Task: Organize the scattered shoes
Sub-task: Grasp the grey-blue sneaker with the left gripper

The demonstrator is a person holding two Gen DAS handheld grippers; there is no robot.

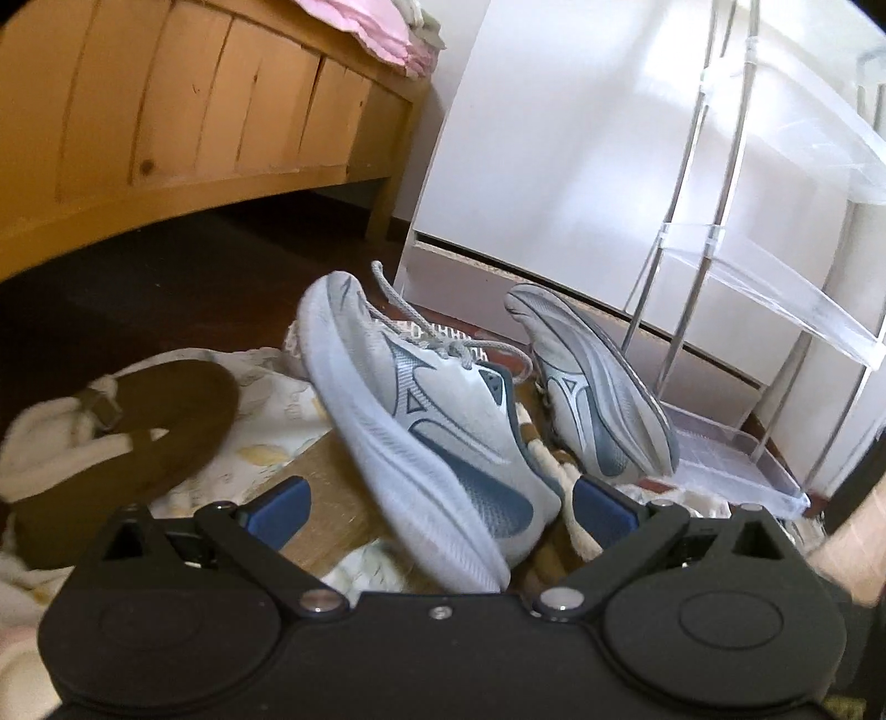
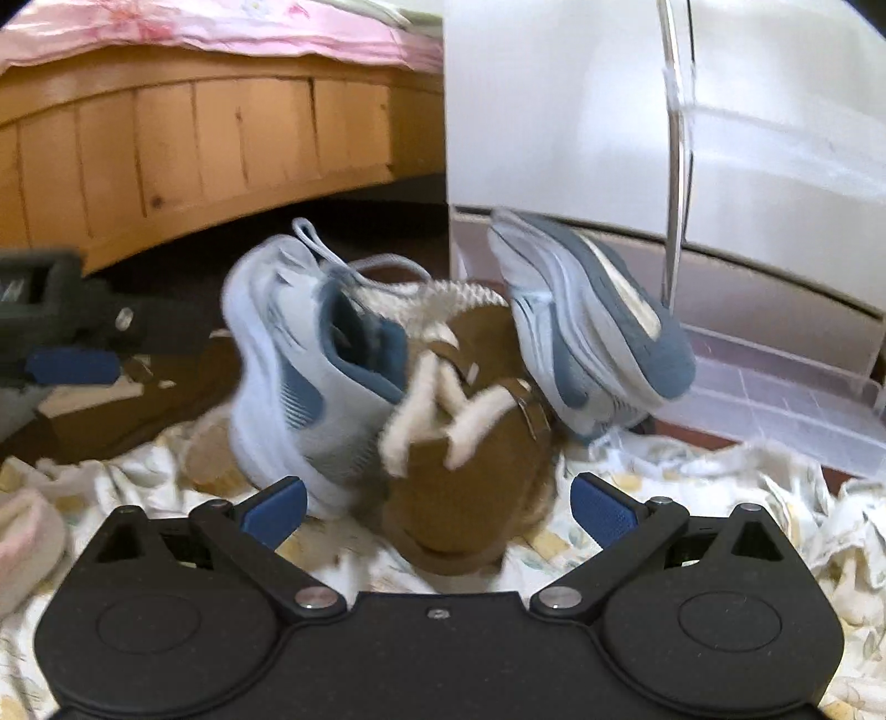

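Holding your left hand-held gripper (image 1: 440, 507) low over the floor, you have its blue pads (image 1: 279, 507) spread wide, with the heel of a white-and-blue running shoe (image 1: 421, 421) between them; the shoe lies tipped on its side, sole toward the left pad, and whether either pad touches it cannot be told; its grey laces (image 1: 443, 338) trail toward the white cabinet (image 1: 554, 138). The matching second running shoe (image 1: 592, 387) leans on its side just beyond, its heel close to the bottom tray of a clear acrylic shoe rack (image 1: 736, 465). To your left a brown fleece-lined sandal (image 1: 127, 437) rests on a pale printed cloth (image 1: 266, 410), near the wooden bed frame (image 1: 194, 111) with its pink bedding (image 1: 376, 27).

Your right hand-held gripper (image 2: 437, 501) is likewise spread open and grips nothing; another brown fleece-lined sandal (image 2: 470, 471), buckles up, sits just ahead between its pads (image 2: 601, 507), wedged between the two running shoes and touching the nearer one. That view is blurred, so finer contact is unclear; your left gripper shows at its left edge.
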